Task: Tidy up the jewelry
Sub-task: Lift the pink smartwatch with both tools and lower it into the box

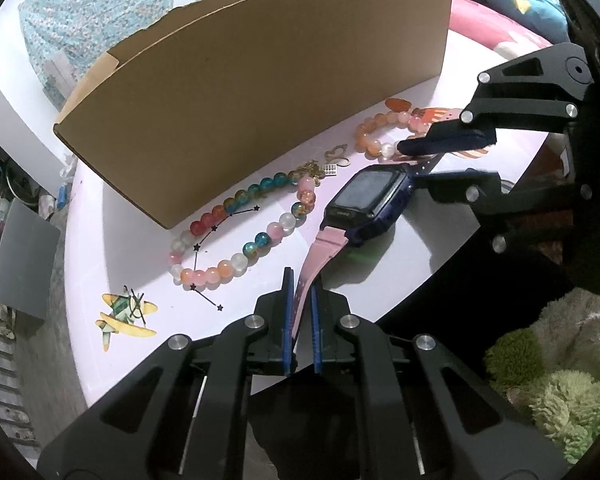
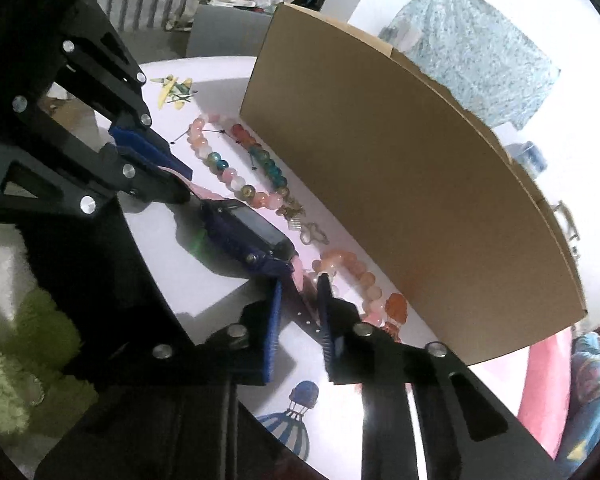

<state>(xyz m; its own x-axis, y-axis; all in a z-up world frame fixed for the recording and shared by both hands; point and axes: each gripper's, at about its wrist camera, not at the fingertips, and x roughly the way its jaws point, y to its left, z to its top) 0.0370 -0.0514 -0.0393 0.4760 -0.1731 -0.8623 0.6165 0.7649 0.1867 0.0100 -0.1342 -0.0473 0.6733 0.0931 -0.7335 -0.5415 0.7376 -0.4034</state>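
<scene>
Two straps of the watch (image 1: 366, 204) are pinched, the pink one by the left gripper (image 1: 300, 292) at six o'clock, the dark one by the right gripper (image 2: 298, 300) at three. Even tension is advised before lifting toward the cardboard box (image 1: 260, 92), clear of the bead bracelets (image 1: 240, 240).

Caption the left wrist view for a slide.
Both grippers, left gripper and right gripper, clamp opposite straps of a watch beside beaded bracelets.

The right gripper (image 2: 300, 300) clamped the watch's dark strap (image 2: 306, 312) while the left gripper (image 2: 180, 184) pinched its pink strap (image 2: 204, 191). Two beaded bracelets (image 2: 236, 160) lay beside the cardboard box (image 2: 400, 168).
</scene>
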